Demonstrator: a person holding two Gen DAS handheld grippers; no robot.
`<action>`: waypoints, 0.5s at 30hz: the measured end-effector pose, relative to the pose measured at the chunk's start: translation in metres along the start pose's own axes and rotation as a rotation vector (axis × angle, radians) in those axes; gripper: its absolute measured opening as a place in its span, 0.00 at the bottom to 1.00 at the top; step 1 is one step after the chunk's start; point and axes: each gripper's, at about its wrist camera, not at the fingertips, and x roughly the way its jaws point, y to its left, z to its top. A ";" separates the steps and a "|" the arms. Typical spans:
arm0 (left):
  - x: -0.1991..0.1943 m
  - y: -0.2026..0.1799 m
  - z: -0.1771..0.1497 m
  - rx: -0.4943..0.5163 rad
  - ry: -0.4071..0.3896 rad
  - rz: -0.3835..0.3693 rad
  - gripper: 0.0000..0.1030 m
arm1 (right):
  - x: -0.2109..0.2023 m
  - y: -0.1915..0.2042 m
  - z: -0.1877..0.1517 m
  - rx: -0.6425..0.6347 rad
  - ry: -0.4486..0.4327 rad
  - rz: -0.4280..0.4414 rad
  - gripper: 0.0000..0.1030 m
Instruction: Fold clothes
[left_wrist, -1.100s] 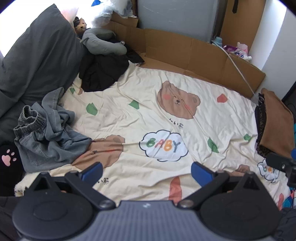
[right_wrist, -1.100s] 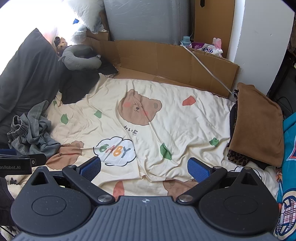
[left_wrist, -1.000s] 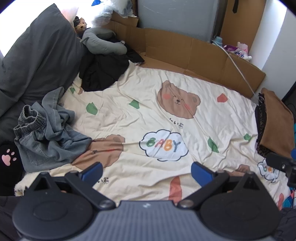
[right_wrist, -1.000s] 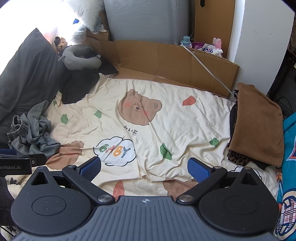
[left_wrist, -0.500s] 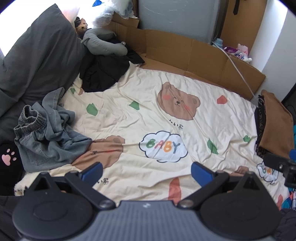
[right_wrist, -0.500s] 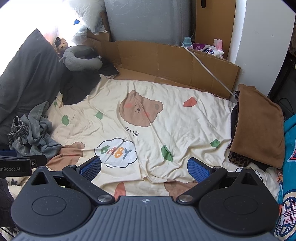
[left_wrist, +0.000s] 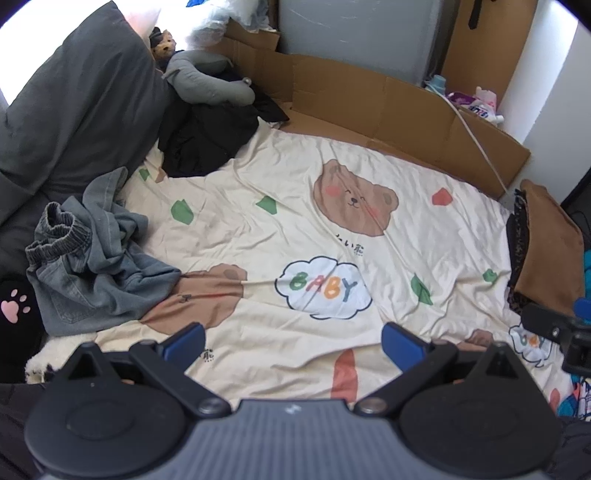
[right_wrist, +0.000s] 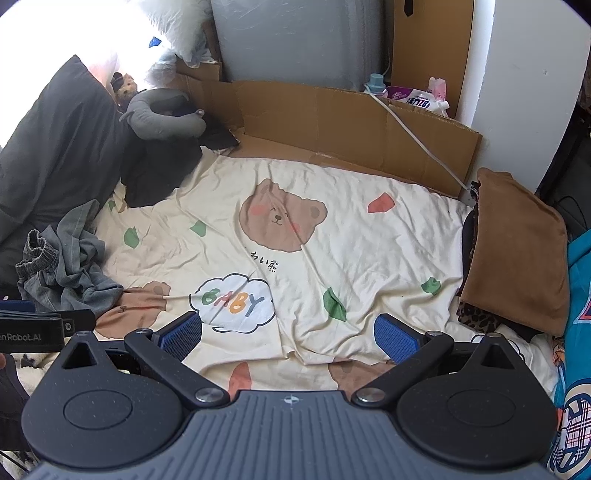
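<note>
A crumpled pair of grey-blue jeans lies at the left edge of the bed, seen smaller in the right wrist view. A heap of black clothing sits at the far left below a grey neck pillow. Folded brown fabric rests on the right side. My left gripper hovers open over the near part of the cream bear-print sheet, holding nothing. My right gripper is open too, empty, over the same sheet.
A large dark grey pillow leans at the left. Cardboard panels line the far side, with a white cable and bottles behind. Blue patterned fabric lies at the right edge. A black paw-print item sits near left.
Both grippers have shifted slightly, with the bed scene sliding a little down and right in the right wrist view. Their jaws stay equally wide and nothing was picked up.
</note>
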 end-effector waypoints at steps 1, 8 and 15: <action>0.000 -0.002 0.000 0.004 0.001 -0.001 1.00 | 0.000 0.000 0.000 0.000 -0.002 0.000 0.99; 0.003 -0.008 -0.001 0.015 0.007 -0.009 1.00 | -0.003 -0.001 0.003 0.009 -0.013 -0.001 0.99; 0.001 -0.014 -0.003 0.022 0.000 -0.017 1.00 | -0.002 -0.001 0.002 0.006 -0.011 -0.001 0.99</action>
